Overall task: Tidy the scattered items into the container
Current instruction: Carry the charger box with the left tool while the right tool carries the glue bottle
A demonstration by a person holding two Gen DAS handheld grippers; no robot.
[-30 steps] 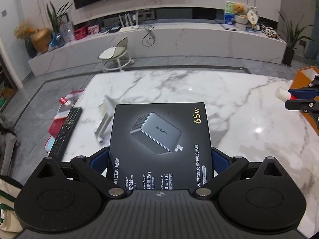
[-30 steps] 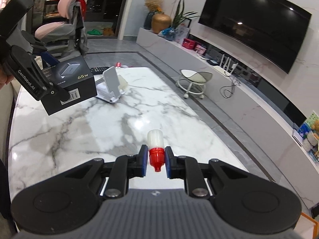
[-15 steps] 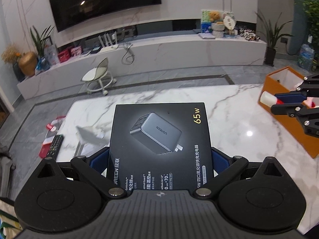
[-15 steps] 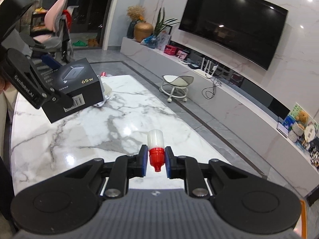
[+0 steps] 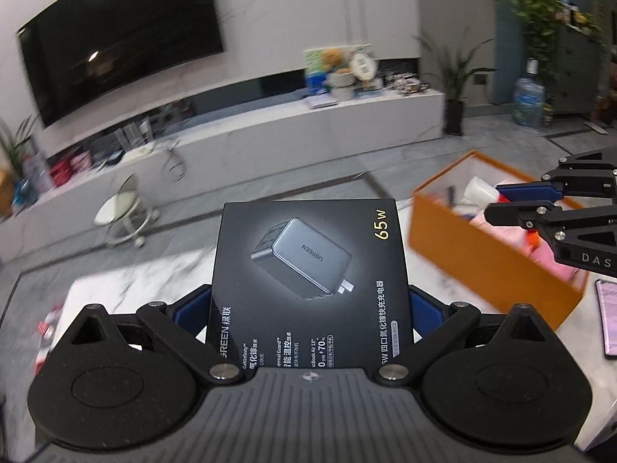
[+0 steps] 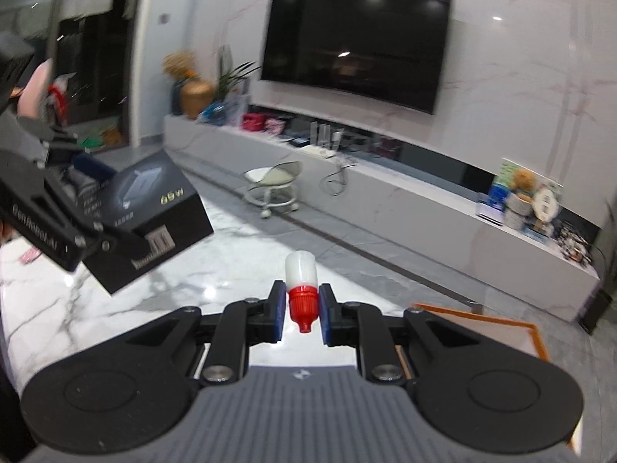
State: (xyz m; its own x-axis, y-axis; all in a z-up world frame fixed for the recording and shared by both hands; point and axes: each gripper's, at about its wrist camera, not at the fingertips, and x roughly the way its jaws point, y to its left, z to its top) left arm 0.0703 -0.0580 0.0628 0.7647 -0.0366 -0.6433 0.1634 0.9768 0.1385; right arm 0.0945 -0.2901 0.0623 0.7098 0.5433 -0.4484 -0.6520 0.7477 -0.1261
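My left gripper (image 5: pixel 308 308) is shut on a black charger box (image 5: pixel 308 270) and holds it in the air above the marble table (image 5: pixel 127 281). The box also shows in the right wrist view (image 6: pixel 150 208), held by the left gripper (image 6: pixel 115 239). My right gripper (image 6: pixel 302 308) is shut on a small white bottle with a red cap (image 6: pixel 301 289). In the left wrist view the right gripper (image 5: pixel 497 200) holds the bottle (image 5: pixel 480 192) over the orange container (image 5: pixel 482 254), which holds pink items. The container's rim (image 6: pixel 482 316) shows below the right gripper.
A phone (image 5: pixel 609 316) lies on the table right of the container. A white stool (image 5: pixel 123 212) stands on the floor beyond the table. A long TV console (image 6: pixel 385 200) and a wall TV (image 6: pixel 354 42) are behind. Red items (image 5: pixel 46 328) lie at far left.
Both grippers have swung to the right with their loads. The orange container has come into view, and the right gripper with the bottle now hangs over it.
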